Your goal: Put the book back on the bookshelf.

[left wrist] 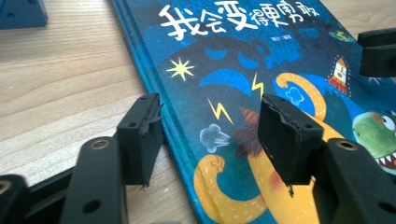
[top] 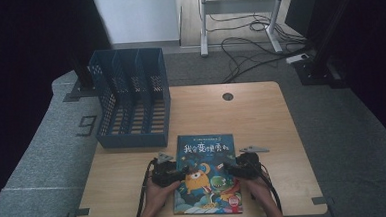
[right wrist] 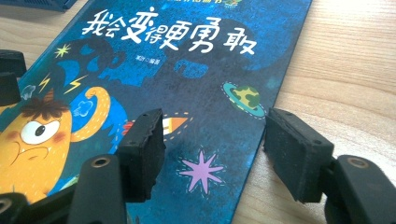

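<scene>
A blue picture book point(top: 207, 173) with a yellow monster and white Chinese title lies flat on the wooden table point(top: 261, 115), near its front edge. My left gripper point(top: 182, 171) sits at the book's left edge. In the left gripper view its jaws straddle that edge of the book point(left wrist: 243, 70), one over bare wood and one over the cover, and the left gripper point(left wrist: 210, 130) is open. My right gripper point(top: 230, 169) sits at the book's right edge. The right gripper point(right wrist: 215, 140) is open in the same way, astride the edge of the book point(right wrist: 187, 70).
A blue slotted file holder point(top: 130, 99) stands at the table's back left, just behind the book. A round cable hole point(top: 227, 96) is at the back centre. Cables point(top: 247, 40) and a desk frame lie on the floor beyond the table.
</scene>
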{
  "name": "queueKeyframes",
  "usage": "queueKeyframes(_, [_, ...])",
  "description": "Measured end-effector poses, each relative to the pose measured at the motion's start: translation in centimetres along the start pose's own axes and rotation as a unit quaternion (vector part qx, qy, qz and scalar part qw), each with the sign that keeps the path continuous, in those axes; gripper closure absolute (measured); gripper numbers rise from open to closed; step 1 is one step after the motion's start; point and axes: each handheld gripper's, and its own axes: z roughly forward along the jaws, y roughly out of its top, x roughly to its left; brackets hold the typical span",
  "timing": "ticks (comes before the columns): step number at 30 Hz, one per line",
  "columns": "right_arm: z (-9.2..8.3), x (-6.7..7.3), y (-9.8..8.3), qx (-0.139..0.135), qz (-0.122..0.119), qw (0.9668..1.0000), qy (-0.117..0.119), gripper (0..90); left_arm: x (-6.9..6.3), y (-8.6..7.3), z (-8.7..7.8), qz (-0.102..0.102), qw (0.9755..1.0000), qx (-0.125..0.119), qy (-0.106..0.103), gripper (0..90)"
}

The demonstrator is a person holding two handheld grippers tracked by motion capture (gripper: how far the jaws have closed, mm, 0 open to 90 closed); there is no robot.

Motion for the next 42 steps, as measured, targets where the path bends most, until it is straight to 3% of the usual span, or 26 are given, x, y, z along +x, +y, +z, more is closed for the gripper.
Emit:
queueKeyframes(5, [0.0, 0.0, 0.1, 0.004, -0.006, 1.0, 0.004, 33.6, -0.1, 0.2, 0.7, -0.007, 1.0, 0.005, -0.002, 28.8])
queueKeyframes(15, [0.3, 0.0, 0.5, 0.012, -0.01, 0.9999, 0.002, 32.6, 0.1, 1.3, 1.5, 0.003, 0.9998, 0.016, 0.009, 26.3])
queueKeyframes(22, [0.1, -0.9, 0.8, 0.012, 0.025, 0.9992, 0.028, 37.0, 0.7, 1.3, 1.2, -0.029, 0.9995, 0.008, -0.007, 31.7])
queueKeyframes(28, [0.0, -1.0, 0.9, 0.012, 0.03, 0.9991, 0.028, 39.1, 0.6, 1.3, 1.2, -0.023, 0.9997, 0.008, 0.001, 34.0])
queueKeyframes(36, [-0.4, -1.8, 1.0, -0.001, 0.063, 0.9964, 0.057, 40.7, 0.5, 1.2, 1.2, -0.016, 0.9998, 0.01, 0.003, 33.4])
queueKeyframes(42, [-0.9, -1.9, 1.2, -0.013, 0.074, 0.9945, 0.072, 40.4, 0.4, 1.1, 1.3, -0.006, 0.9999, 0.01, 0.007, 31.8])
